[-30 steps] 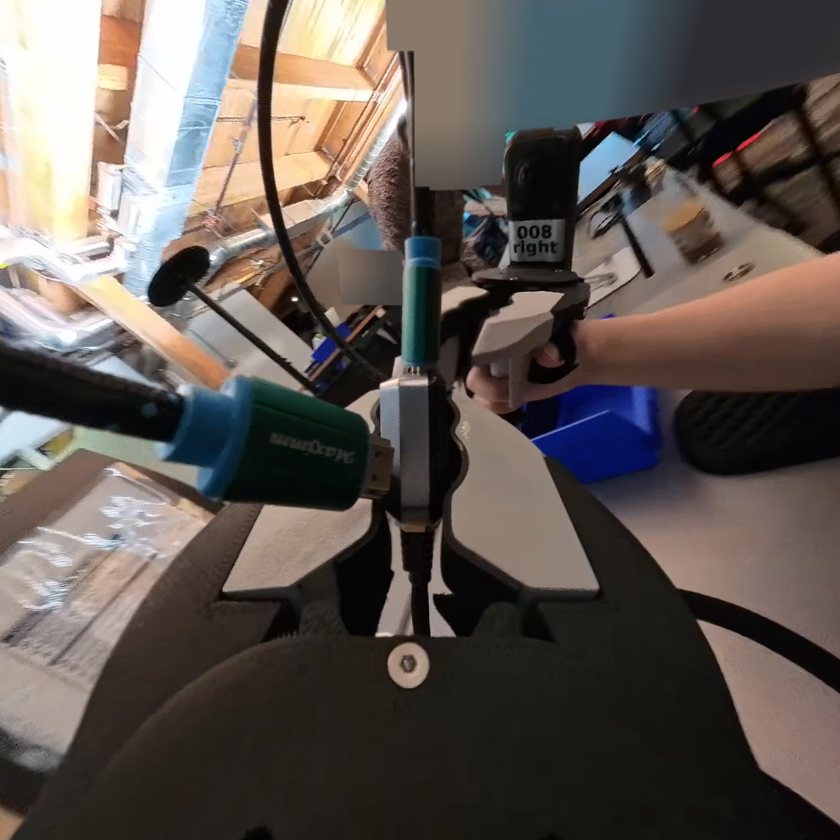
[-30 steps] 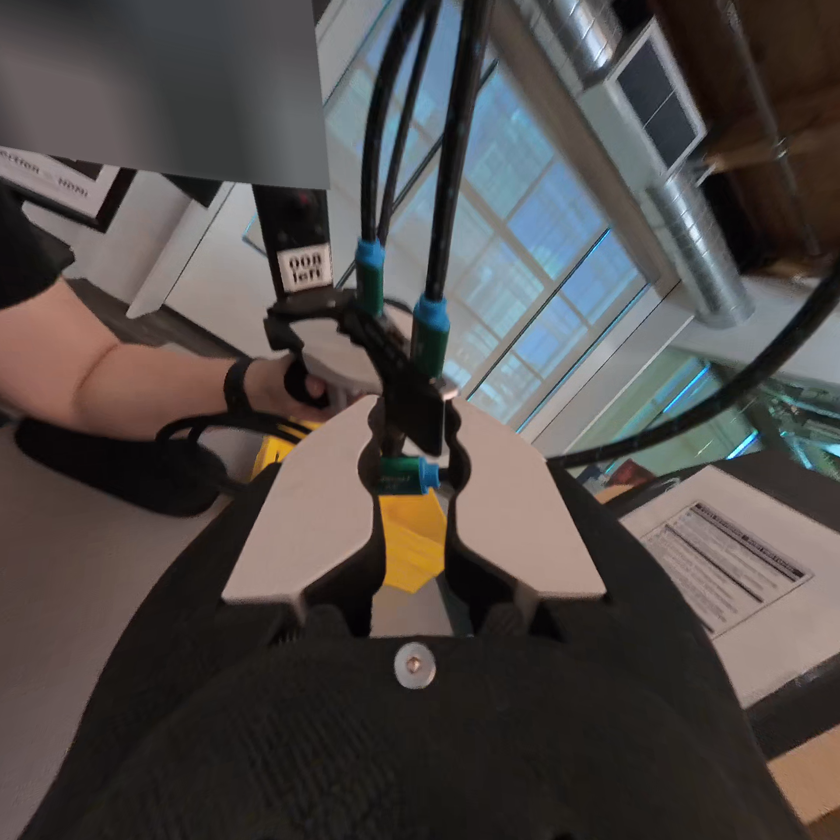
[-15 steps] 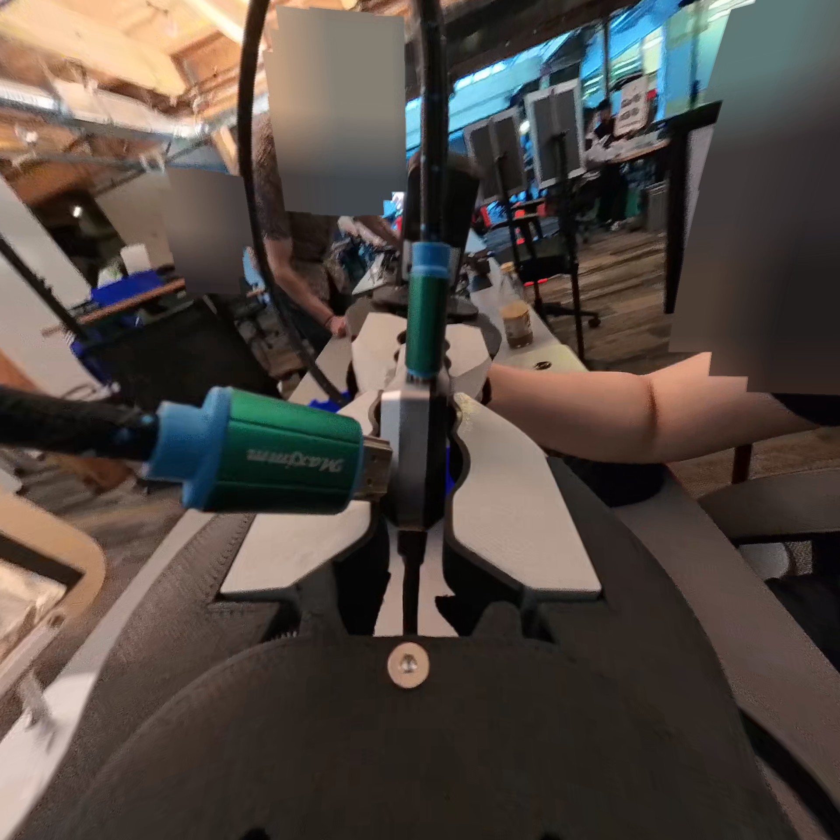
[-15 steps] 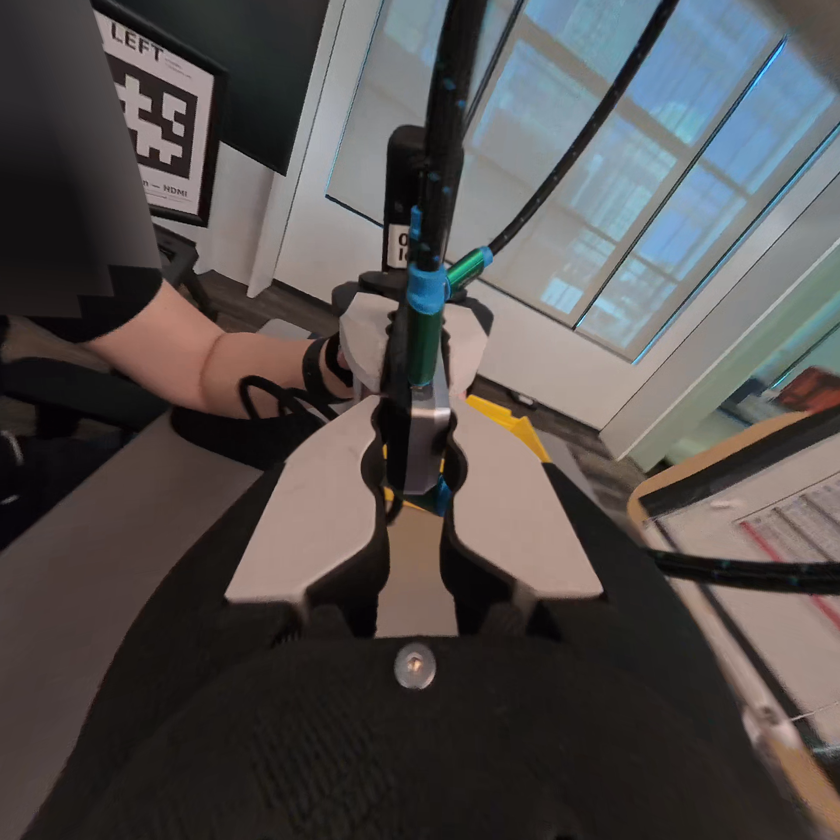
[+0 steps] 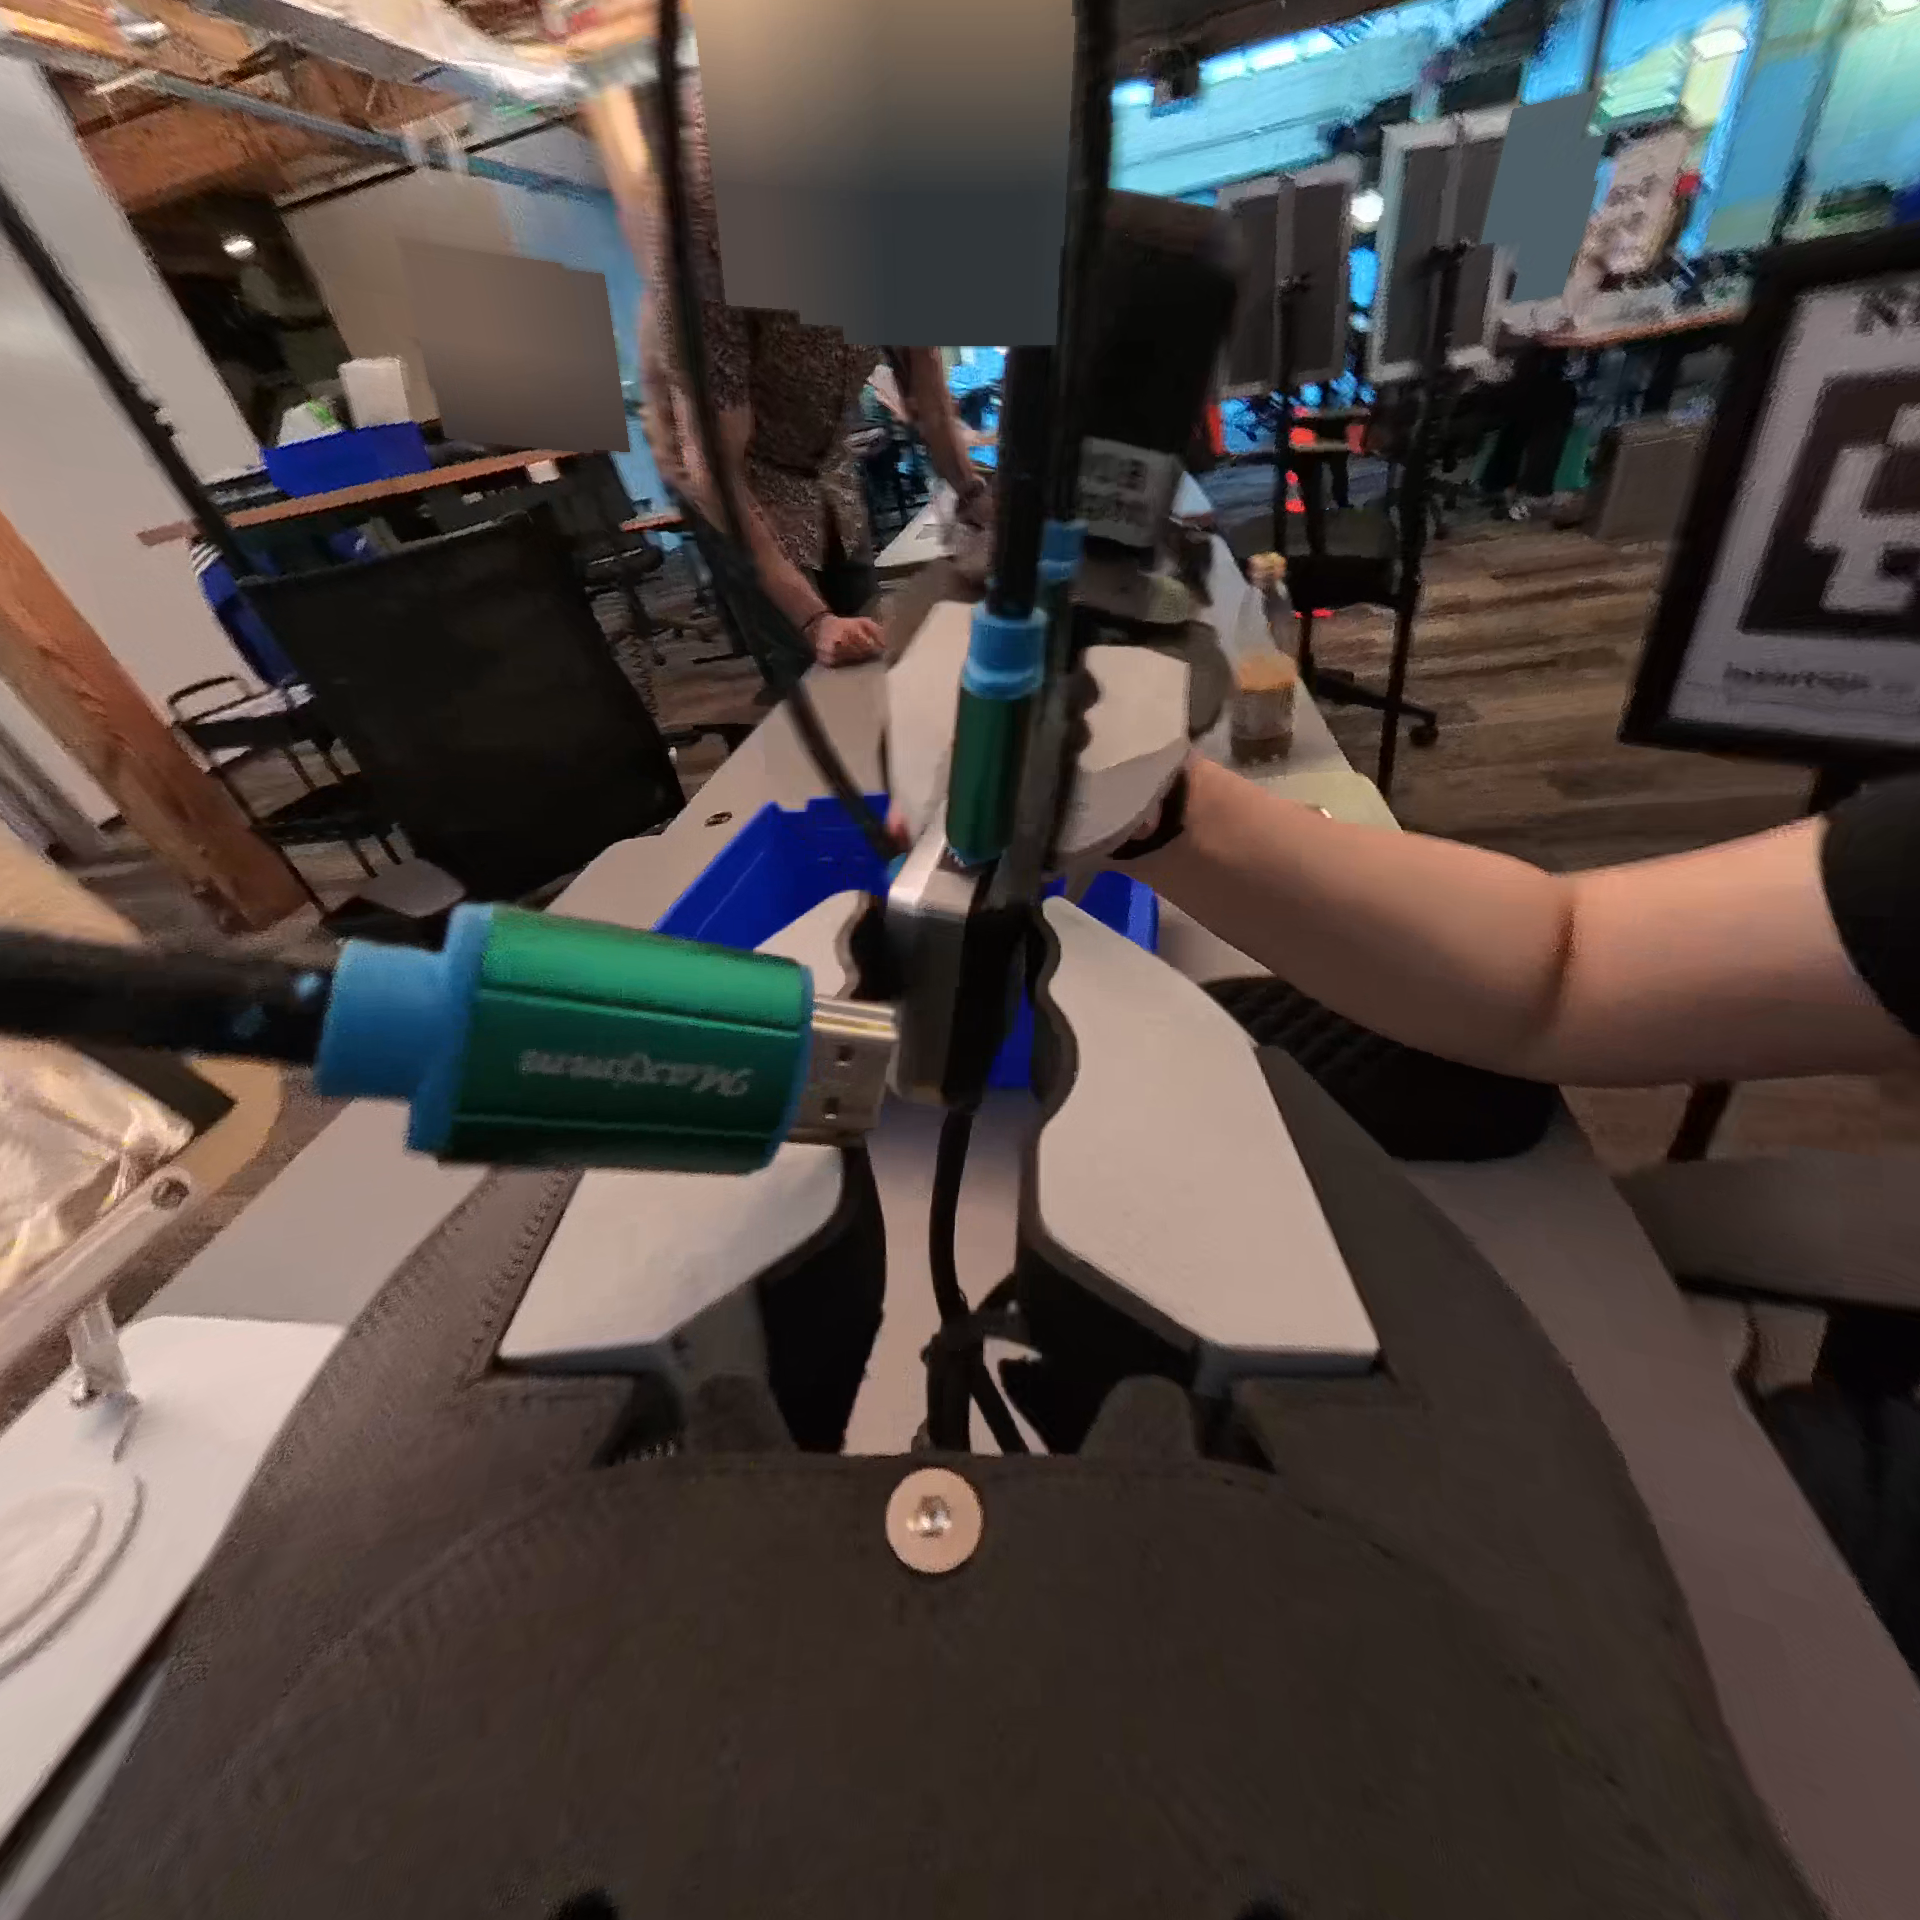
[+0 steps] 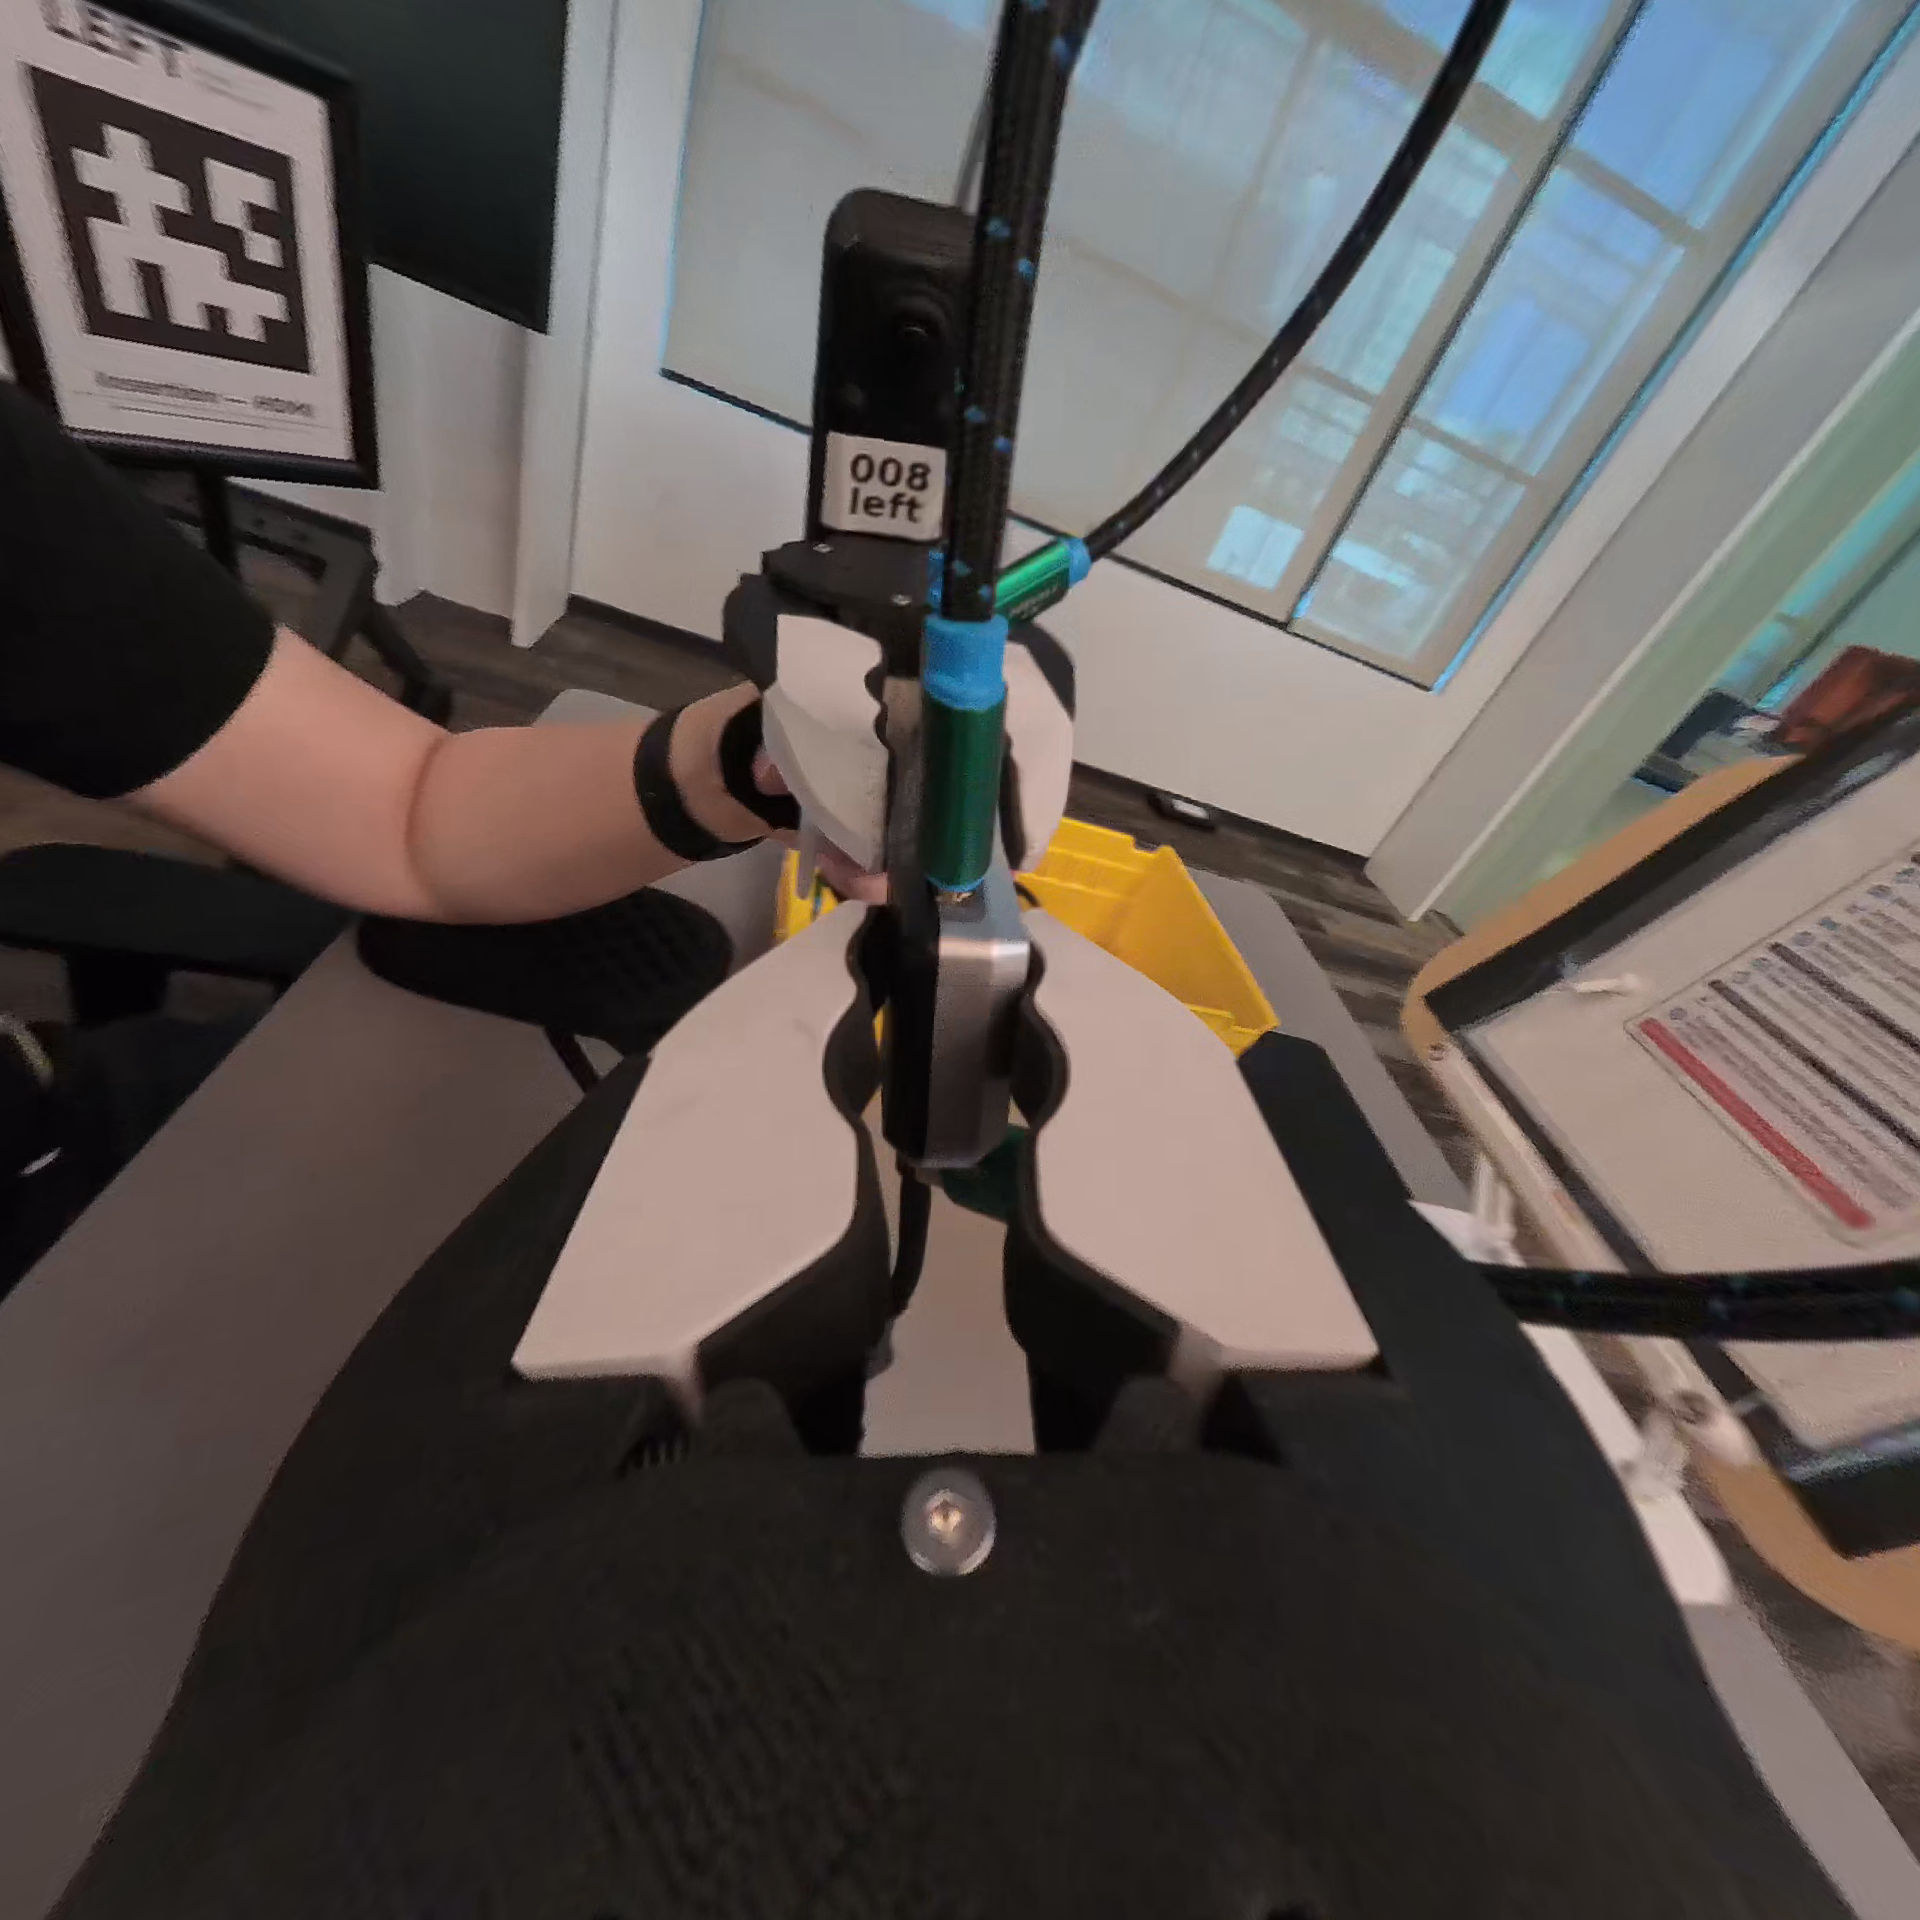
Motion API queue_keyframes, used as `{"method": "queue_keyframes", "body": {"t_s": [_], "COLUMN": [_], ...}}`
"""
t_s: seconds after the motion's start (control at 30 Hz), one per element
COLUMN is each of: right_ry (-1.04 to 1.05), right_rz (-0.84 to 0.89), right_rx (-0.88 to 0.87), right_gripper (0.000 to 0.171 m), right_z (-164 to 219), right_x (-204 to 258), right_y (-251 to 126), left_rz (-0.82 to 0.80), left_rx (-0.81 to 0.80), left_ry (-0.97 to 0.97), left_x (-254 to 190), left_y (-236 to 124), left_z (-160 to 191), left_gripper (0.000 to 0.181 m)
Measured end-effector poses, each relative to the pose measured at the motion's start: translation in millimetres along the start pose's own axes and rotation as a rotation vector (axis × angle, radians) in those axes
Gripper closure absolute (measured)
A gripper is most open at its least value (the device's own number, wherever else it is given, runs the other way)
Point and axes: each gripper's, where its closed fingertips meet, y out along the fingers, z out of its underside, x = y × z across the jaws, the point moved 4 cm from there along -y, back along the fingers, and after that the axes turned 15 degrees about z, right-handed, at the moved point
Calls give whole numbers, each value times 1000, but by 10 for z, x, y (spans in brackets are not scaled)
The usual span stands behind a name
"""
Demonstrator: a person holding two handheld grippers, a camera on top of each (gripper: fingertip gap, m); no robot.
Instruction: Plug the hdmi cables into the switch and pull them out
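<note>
A small silver and black HDMI switch (image 5: 925, 987) is held in the air between both grippers. My left gripper (image 5: 956, 935) is shut on it. My right gripper (image 6: 951, 966) is shut on the same switch (image 6: 971, 1039) from the opposite side. In the left wrist view a green HDMI plug with a blue collar (image 5: 613, 1039) sits in the switch's left side, its metal tip partly showing. A second green plug (image 5: 987, 769) stands in the top; it also shows in the right wrist view (image 6: 961, 790). A third green plug (image 6: 987, 1184) peeks out below the switch. Black braided cables run upward.
A blue bin (image 5: 769, 873) and a yellow bin (image 6: 1143, 935) stand on the grey table beyond the switch. Black wrist pads (image 5: 1382, 1070) lie under the person's arms. A bottle (image 5: 1262, 686), a framed marker sign (image 6: 177, 239) and a printed sheet (image 6: 1787, 1122) are nearby. The grippers are tip to tip, or close to it.
Both views have swung down from the ceiling and windows to table level as the grippers tilted together. Both stay shut on the switch, with the plugs still in it.
</note>
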Motion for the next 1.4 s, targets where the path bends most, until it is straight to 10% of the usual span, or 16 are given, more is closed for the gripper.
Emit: {"method": "queue_keyframes", "body": {"t_s": [0.5, 1.03, 1.4], "right_ry": [-380, -98, -25], "right_rz": [612, 460, 343], "right_rx": [303, 1145, 1214], "right_gripper": [150, 148, 149], "right_z": [-641, 1453, 1742], "right_x": [-1282, -1657, -1688], "right_y": [-1170, -1995, -1821], "left_rz": [-287, -204, -162], "left_rx": [33, 184, 243], "left_ry": [27, 48, 35], "left_x": [320, 263, 239], "left_y": [-624, -361, -228], "left_z": [-115, 83, 202], "left_gripper": [153, 153, 153]}}
